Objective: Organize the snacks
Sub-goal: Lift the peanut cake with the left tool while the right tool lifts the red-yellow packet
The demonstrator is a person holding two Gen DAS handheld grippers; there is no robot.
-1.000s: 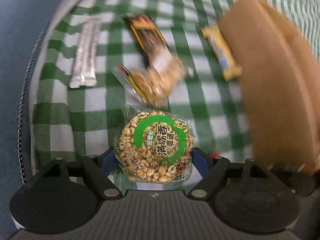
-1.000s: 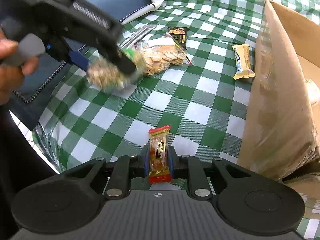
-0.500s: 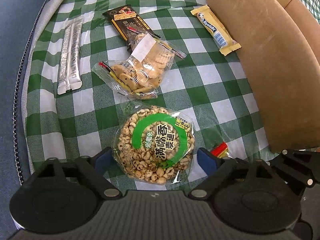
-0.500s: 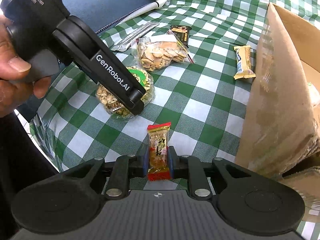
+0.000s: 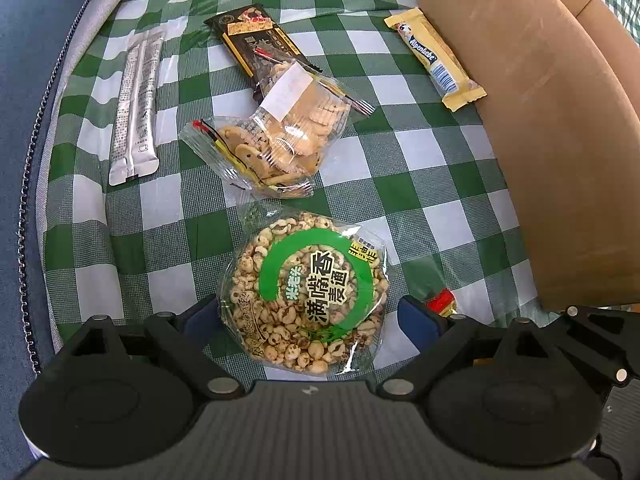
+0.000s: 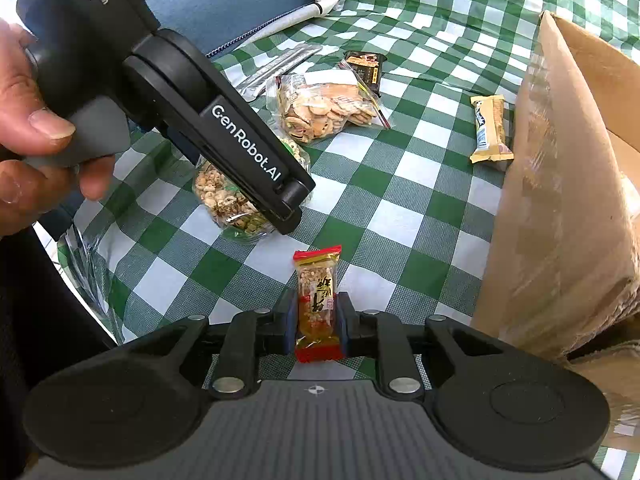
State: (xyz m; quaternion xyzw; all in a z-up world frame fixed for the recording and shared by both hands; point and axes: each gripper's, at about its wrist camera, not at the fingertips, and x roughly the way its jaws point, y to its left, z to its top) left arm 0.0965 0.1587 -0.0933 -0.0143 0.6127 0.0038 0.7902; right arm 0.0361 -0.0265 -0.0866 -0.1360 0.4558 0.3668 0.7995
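Note:
My left gripper (image 5: 308,320) is open around a round puffed-grain cake pack with a green ring (image 5: 306,294), which lies on the green checked cloth (image 5: 408,184). The jaws stand apart from the pack's sides. The same pack (image 6: 228,200) shows under the left gripper body in the right wrist view. My right gripper (image 6: 317,320) is shut on a small red-ended snack bar (image 6: 317,300), held above the cloth. A cardboard box (image 6: 560,208) stands to the right; it also shows in the left wrist view (image 5: 532,128).
On the cloth lie a clear bag of biscuits (image 5: 280,140), a black snack pack (image 5: 256,44), silver stick sachets (image 5: 136,100) and a yellow candy bar (image 5: 436,60) beside the box. Blue upholstery (image 5: 24,80) borders the cloth's left edge.
My left gripper came down with the grain cake pack to the cloth and its jaws opened off the pack. My right gripper kept hold of the snack bar and barely moved.

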